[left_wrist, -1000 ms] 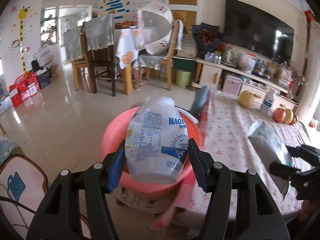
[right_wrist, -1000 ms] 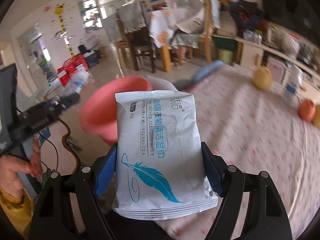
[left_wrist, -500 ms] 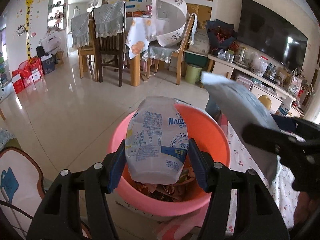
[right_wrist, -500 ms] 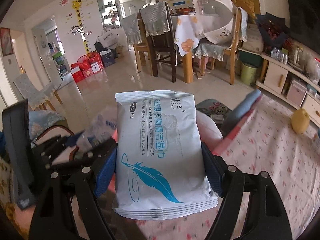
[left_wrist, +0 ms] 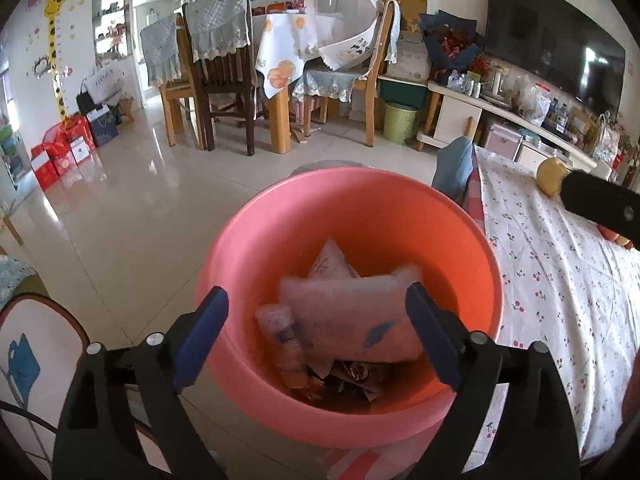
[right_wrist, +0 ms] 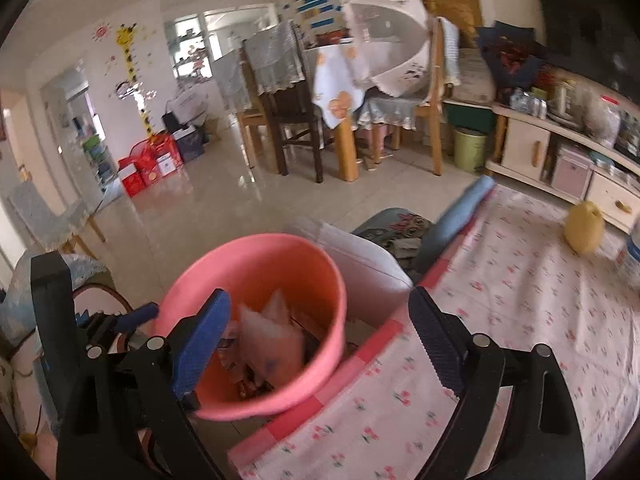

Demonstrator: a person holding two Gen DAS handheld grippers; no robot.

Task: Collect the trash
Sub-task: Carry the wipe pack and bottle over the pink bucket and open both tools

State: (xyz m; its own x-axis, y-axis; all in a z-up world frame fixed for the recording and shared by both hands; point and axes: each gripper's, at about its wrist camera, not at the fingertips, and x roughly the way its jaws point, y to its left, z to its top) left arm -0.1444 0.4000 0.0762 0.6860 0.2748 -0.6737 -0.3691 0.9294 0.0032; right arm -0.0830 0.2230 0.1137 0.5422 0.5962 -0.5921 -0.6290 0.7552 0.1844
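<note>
A pink bucket (left_wrist: 352, 184) fills the middle of the left wrist view, just below my left gripper (left_wrist: 316, 300). Its jaws are opening, with nothing between the pads. In the bucket lie a white wipes pack (left_wrist: 348, 320), a small white bottle (left_wrist: 284, 340) and crumpled wrappers. In the right wrist view the bucket (right_wrist: 256, 248) stands lower left by the table's corner, the wipes pack (right_wrist: 268, 340) blurred inside it. My right gripper (right_wrist: 320, 300) hangs above the table edge beside the bucket, jaws opening and empty. A blue fingertip (right_wrist: 138, 318) of the left gripper shows at the bucket's left.
A table with a cherry-print cloth (left_wrist: 560, 280) lies to the right, with a yellow round object (left_wrist: 550, 176) on it. A white box (right_wrist: 368, 268) stands behind the bucket. A dining table with chairs (left_wrist: 224, 92) and a green bin (left_wrist: 398, 122) stand across the tiled floor.
Both grippers opened. The bottle left the left gripper and the wipes pack left the right one; both now lie in the bucket. The left gripper came closer over the bucket.
</note>
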